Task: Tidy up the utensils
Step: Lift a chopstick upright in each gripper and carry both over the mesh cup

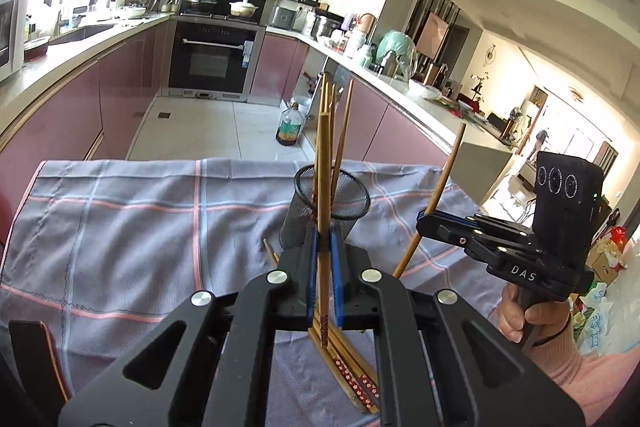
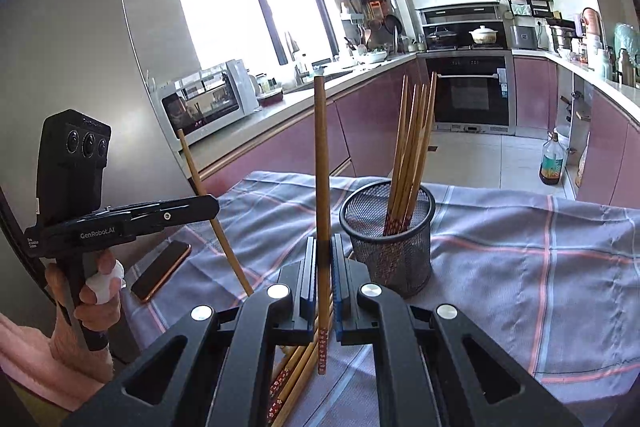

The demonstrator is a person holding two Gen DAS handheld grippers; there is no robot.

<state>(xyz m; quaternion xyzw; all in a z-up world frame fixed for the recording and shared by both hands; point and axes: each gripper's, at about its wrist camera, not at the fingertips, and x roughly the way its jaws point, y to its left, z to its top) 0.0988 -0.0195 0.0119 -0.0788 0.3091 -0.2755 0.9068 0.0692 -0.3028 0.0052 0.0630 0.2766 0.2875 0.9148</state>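
Observation:
In the left wrist view my left gripper is shut on one wooden chopstick, held upright above the cloth. A black mesh cup with several chopsticks stands just behind it. At the right, my right gripper grips a tilted chopstick. In the right wrist view my right gripper is shut on an upright chopstick, with the mesh cup close on its right. My left gripper clamps a slanted chopstick at the left. Several loose chopsticks lie on the cloth under the jaws.
A grey-blue checked cloth covers the table. A phone lies on the cloth's left side, near the hand that holds the left gripper. Behind the table are a tiled floor, an oil bottle, pink cabinets and an oven.

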